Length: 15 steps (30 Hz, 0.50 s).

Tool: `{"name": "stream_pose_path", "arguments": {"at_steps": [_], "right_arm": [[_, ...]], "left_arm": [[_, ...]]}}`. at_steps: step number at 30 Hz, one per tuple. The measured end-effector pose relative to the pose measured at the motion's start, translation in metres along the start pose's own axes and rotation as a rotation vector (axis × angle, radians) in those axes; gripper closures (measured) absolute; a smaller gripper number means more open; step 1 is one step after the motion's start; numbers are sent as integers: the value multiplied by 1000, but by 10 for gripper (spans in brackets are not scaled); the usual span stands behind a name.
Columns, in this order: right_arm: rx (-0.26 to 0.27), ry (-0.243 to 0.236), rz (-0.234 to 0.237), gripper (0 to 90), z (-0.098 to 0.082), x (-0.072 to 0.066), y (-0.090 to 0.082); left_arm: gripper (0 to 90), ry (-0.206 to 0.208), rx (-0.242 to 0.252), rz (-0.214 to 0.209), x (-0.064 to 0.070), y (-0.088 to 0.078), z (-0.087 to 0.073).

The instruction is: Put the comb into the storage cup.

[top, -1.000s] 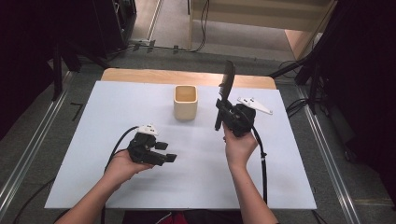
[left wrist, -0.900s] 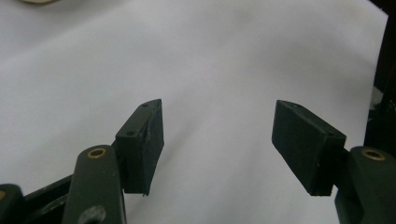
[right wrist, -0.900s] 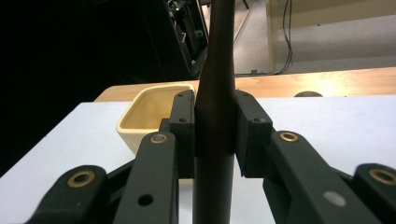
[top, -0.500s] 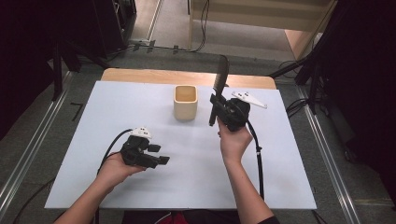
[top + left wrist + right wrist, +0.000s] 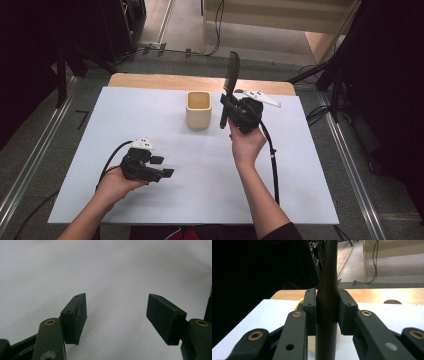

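Shifted since the earlier frames: comb carried from about 2 o'clock of the cup toward 1 o'clock, closer in; left claw drawn back toward 7 o'clock on the table.

Held upright now, comb pinched by its dark handle in the right claw, toothed end up, lower end hanging down past the pads. Seen along the right claw, both pads pressed flat against the handle, grip snug and centred. Probably kept vertical so as to drop end-first into the cup.

Standing just left of the comb, at roughly 12 o'clock on the table: pale cup, open mouth up, apparently holding nothing, interior partly in shadow. Not yet touched by the comb, lower end beside the rim rather than over it.

Resting low near the table surface, left claw spread wide, nothing between the pads, likely parked clear of the work.
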State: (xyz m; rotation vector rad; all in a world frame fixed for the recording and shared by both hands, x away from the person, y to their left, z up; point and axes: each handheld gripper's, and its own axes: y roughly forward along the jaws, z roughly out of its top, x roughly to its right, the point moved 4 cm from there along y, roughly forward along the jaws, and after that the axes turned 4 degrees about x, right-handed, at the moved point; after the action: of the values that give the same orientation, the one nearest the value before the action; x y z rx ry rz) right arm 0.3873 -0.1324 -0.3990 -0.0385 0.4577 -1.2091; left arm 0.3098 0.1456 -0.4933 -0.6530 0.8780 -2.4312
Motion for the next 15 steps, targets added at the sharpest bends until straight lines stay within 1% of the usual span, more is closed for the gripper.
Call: {"name": "stream_pose_path", "arguments": {"at_steps": [2,8,10,15], "right_arm": [[2,-7,0,700,2,-1,2],[11,-8,8,700,7,-5,6],[18,-23,0,701,10,-8,9],[30,-30,2,701,12,-12,12]], "left_arm": [[341,-4,4,3,-1,-2,-1],[341,-14,11,18,-4,-8,-5],[341,-18,7,20,-5,-9,-7],[341,-30,11,29,-7,-12,-9]]}}
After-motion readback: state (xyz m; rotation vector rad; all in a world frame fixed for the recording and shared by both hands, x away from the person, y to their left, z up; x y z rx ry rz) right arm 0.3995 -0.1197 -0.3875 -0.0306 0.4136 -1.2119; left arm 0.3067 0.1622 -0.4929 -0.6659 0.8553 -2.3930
